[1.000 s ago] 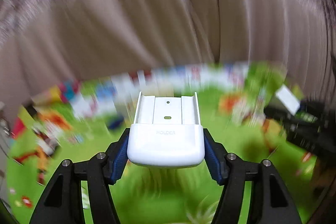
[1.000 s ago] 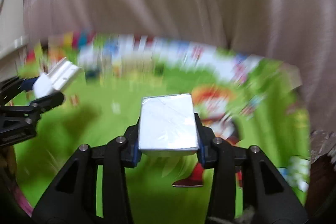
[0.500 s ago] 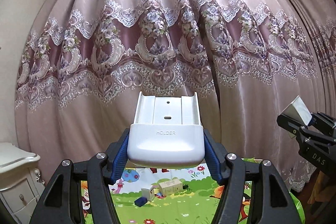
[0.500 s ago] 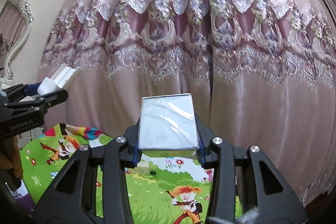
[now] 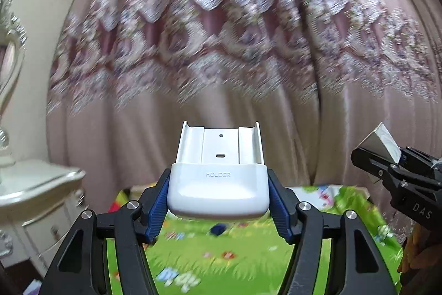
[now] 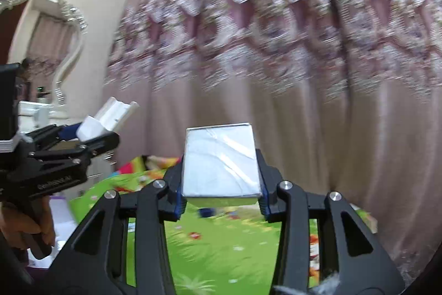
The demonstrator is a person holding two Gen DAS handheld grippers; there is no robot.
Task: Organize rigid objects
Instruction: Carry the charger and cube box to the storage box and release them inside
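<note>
While both tools pointed level above the green play mat (image 5: 243,261), the left gripper (image 5: 218,201) pinched a white plastic holder (image 5: 218,184) by its rounded base, and the right gripper (image 6: 221,195) pinched a silvery, film-wrapped box (image 6: 221,162) across its long sides. Both things looked stiff and light; the box's glossy wrap seemed likely to slip, so flat side faces suited the pads best. "HOLDER" read on the white base, "DAS" on the neighbouring tool. Behind hung a lace-trimmed curtain (image 5: 221,46).
</note>
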